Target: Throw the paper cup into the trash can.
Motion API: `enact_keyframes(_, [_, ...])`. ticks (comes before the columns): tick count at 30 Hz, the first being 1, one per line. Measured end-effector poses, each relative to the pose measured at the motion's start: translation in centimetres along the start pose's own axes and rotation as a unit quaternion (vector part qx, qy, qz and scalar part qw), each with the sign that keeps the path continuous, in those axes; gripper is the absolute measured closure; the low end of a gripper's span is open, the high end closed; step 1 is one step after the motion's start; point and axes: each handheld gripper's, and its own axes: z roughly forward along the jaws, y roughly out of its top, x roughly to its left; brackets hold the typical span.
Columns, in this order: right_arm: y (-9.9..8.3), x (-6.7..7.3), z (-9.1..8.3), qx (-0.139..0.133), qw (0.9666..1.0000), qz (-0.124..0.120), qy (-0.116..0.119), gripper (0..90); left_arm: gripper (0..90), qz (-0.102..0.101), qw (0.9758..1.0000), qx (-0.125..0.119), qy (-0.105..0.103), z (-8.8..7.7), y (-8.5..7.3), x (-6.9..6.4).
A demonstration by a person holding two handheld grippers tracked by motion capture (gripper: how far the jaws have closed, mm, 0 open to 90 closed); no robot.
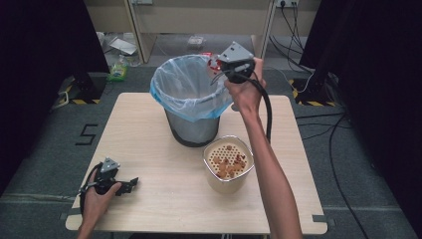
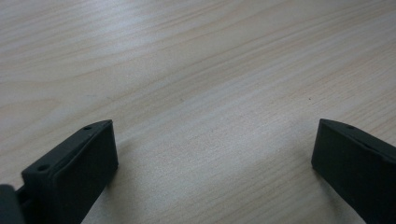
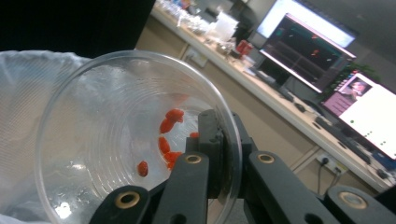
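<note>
Your right gripper (image 1: 219, 67) pinches the rim of a clear plastic cup (image 3: 135, 140), holding red pieces (image 3: 169, 122), tipped over the lined trash bin (image 1: 191, 97). Your left gripper (image 1: 130, 183), jaws wide apart, rests on the table (image 1: 149, 149) well apart from the bin, nearer you.

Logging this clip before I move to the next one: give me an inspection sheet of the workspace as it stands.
Surface: light wooden table, bare wood between the left jaws.
Job's things: grey bin with a pale blue liner; clear plastic cup tipped on its side at the bin's rim, red bits stuck inside; beige strainer pot holding orange-red scraps.
Clutter: nothing seen on the table.
Grippers: left gripper open, resting low on the table; right gripper clamped on the cup's rim.
Cables: black cable trailing along the right forearm; more on the floor.
Surroundings: dark curtains, monitors on a bench.
</note>
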Motion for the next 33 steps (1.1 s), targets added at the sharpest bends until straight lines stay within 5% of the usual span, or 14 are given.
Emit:
enact_keyframes(8, [0.2, 1.9, 2.7, 0.028, 0.9993, 0.017, 0.018, 73.2, 0.0, 0.001, 1.0, 0.0, -0.001, 0.0, 0.0, 0.0])
enact_keyframes(21, [-0.2, 0.6, 2.4, 0.013, 0.9956, 0.088, 0.028, 38.3, 0.0, 0.002, 1.0, 0.0, -0.002, 0.0, 0.0, 0.1])
enact_keyframes(24, [-0.3, 0.3, 2.5, -0.003, 0.9926, 0.104, 0.062, 35.4, 0.0, 0.002, 1.0, 0.0, -0.002, 0.0, 0.0, 0.1])
enact_keyframes(33, [0.3, -0.1, 1.6, 0.009, 0.9935, 0.1, 0.054, 35.1, 0.0, 0.002, 1.0, 0.0, -0.002, 0.0, 0.0, 0.1])
